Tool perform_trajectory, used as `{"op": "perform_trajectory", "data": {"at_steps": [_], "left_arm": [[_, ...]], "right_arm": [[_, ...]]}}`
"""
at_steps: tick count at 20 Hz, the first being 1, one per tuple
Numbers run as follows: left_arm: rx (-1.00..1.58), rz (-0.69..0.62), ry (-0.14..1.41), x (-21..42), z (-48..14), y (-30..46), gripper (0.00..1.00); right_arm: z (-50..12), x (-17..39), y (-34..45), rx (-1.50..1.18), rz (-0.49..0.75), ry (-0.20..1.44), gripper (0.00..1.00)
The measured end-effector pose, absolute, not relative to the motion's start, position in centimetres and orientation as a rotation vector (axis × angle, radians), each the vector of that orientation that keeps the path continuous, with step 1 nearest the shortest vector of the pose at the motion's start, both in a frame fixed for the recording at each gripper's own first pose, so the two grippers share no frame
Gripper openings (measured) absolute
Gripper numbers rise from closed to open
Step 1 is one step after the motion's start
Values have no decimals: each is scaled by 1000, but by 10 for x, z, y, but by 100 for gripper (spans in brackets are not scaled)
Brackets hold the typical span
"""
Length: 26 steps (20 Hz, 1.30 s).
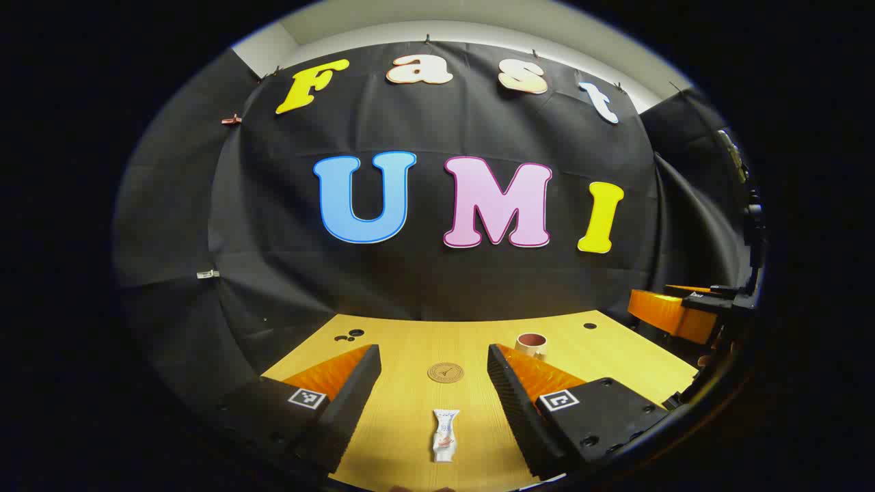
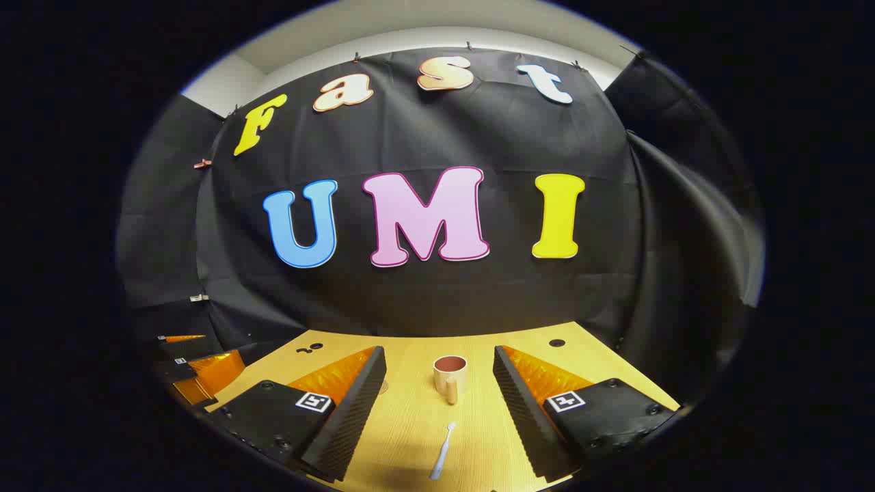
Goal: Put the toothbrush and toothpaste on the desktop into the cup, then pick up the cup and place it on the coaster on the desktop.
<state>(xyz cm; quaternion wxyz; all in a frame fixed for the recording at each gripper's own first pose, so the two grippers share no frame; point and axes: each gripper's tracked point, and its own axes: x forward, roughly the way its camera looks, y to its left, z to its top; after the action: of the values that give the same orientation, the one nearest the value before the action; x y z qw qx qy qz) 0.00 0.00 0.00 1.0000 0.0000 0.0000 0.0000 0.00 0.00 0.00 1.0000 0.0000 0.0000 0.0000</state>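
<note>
Toothpaste (image 1: 445, 434) lies flat on the wooden surface (image 1: 615, 362), between the spread fingers of the left gripper (image 1: 433, 374), which holds nothing. Beyond it sits the round coaster (image 1: 445, 372), apart from the tube, and the cup (image 1: 532, 344) stands farther back to the right. In the right gripper view the toothbrush (image 2: 441, 461) lies near the front edge, the cup (image 2: 450, 377) upright just beyond it with its handle facing the camera, both framed by the wide-open, empty right gripper (image 2: 439, 374).
</note>
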Motion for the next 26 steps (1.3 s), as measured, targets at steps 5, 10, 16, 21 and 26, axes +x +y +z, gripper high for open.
{"op": "perform_trajectory", "data": {"at_steps": [5,10,16,21,26], "left_arm": [[-15,3,42,4,-12,-3,98],[-28,28,70,3,-22,0,98],[-55,48,102,8,-35,-3,98],[-53,25,146,15,-48,-11,98],[-71,-35,256,29,-78,-22,97]], "right_arm": [[-8,5,0,-1,14,31,99],[-20,6,4,-15,50,71,99],[-34,11,3,-7,80,119,99],[-43,19,-3,6,79,156,99],[-68,32,-12,-22,71,220,99]]}}
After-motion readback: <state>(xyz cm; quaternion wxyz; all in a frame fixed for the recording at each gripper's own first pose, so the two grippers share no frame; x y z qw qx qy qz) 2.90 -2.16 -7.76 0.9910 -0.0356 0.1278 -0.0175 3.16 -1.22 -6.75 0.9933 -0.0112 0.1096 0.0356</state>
